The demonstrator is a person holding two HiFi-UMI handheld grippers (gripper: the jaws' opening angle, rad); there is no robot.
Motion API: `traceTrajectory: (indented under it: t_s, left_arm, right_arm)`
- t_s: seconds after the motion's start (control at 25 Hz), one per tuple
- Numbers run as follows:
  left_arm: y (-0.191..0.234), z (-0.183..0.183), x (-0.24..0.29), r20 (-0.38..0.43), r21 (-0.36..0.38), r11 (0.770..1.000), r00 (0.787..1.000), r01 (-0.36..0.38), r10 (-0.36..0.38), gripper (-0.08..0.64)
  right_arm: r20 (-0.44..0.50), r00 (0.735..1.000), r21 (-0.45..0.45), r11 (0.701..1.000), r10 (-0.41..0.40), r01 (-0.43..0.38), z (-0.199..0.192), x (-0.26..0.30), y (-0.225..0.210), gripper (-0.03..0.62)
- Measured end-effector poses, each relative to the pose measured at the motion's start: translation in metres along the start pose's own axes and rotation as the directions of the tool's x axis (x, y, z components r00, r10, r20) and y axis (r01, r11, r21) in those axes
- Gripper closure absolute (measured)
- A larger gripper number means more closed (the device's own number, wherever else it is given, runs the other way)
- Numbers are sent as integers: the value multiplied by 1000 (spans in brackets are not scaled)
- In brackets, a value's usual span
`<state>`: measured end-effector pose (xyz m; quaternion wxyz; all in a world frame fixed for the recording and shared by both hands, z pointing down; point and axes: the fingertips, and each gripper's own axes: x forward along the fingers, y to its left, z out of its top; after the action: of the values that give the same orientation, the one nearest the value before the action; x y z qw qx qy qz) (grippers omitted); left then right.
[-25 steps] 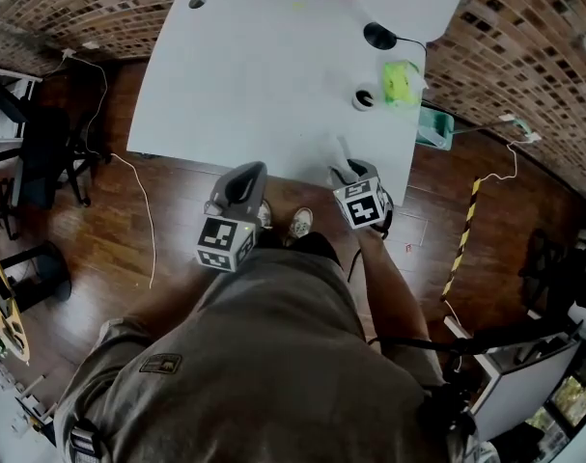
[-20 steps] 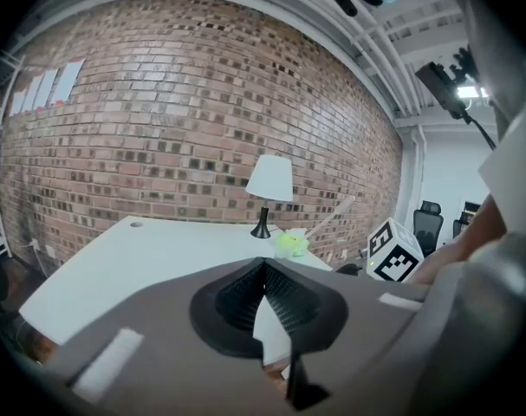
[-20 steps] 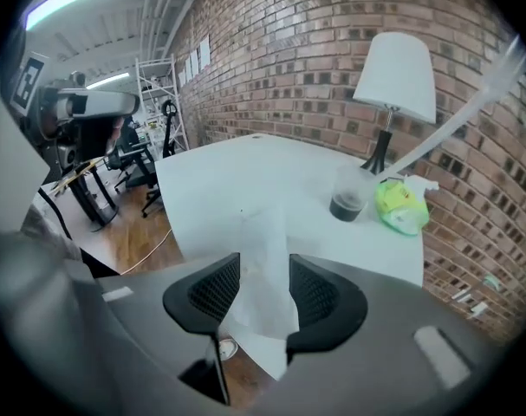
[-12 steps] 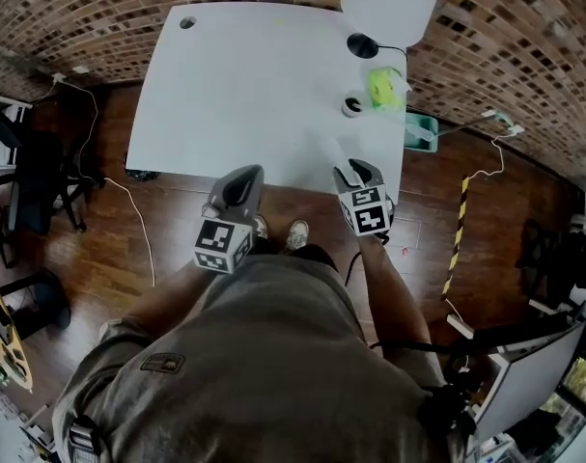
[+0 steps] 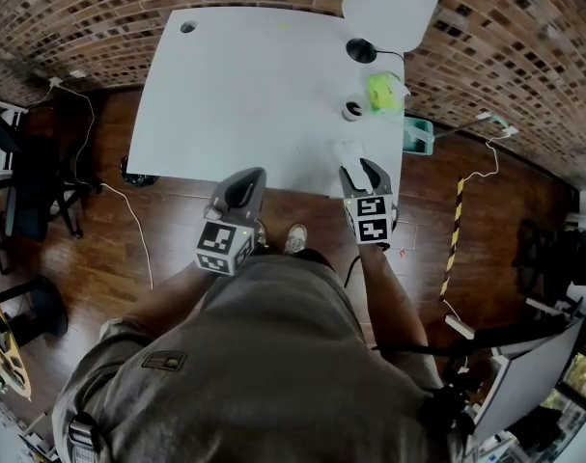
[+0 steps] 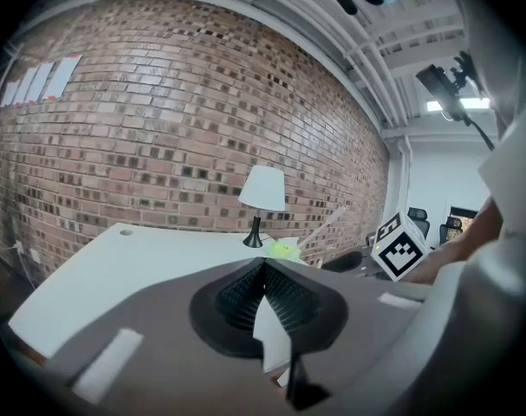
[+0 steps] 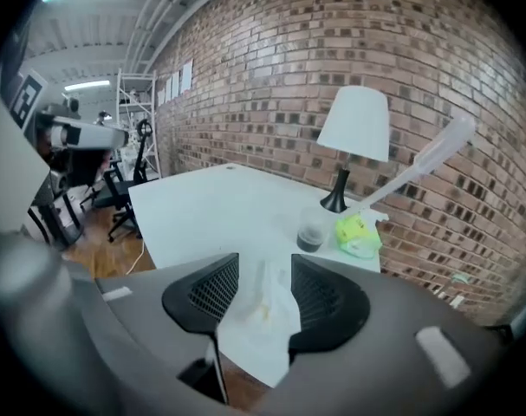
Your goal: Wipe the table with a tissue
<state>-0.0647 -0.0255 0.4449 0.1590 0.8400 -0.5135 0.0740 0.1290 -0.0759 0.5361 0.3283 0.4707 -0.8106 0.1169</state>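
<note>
- Now the right tool (image 5: pixel 361 172) stands lifted clear of the worktop's (image 5: pixel 244 95) near edge, where a second ago it was down low against the tissue (image 7: pixel 261 319).
- Its jaws have just been opening. In the right gripper view they stand well apart, with the tissue seen between them, but neither pad presses on it, so this tool is released and carries nothing.
- The tissue lies crumpled on the worktop close to its near right corner, just ahead of the right tool's tips, and it shows a faint yellowish smudge.
- Meanwhile the left tool (image 5: pixel 242 183) hangs over the floor just short of the worktop's near edge, much as it did a second ago. Its pads are clenched tip to tip with nothing gripped.
- For the task, this reads as a wiping stroke ended and the tissue let go. Whether that is the finish or only a pause before a re-grip, these views cannot settle. The worktop looks clean wherever it shows.
- Count:
  - two tools
  - one tissue
  - one worktop
  - one table lamp (image 5: pixel 389 6) with a white shade, at the far right corner
  - one small round container (image 5: pixel 352 110) near the lamp
  - one yellow-green packet (image 5: pixel 384 90) just beside the container
  - one teal bin (image 5: pixel 417 135) on the floor, off the worktop's right side
</note>
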Motion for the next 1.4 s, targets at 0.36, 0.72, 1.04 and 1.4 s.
traceTrajectory:
  t_s: [0.36, 0.72, 1.04, 1.4]
  left_arm:
    - [6, 39, -5, 102, 41, 999, 995, 0, -4, 560]
    - [3, 51, -19, 130, 56, 998, 991, 8, -16, 560]
    - [1, 55, -30, 147, 59, 998, 989, 2, -10, 560]
    - [0, 53, -36, 144, 66, 998, 990, -4, -5, 559]
  right_arm:
    - [360, 921, 12, 987, 146, -161, 110, -82, 67, 555]
    - [497, 848, -33, 981, 183, -192, 161, -125, 100, 578]
    - [477, 857, -16, 978, 192, -210, 153, -120, 108, 580]
    - [451, 868, -5, 974, 206, -228, 146, -115, 111, 580]
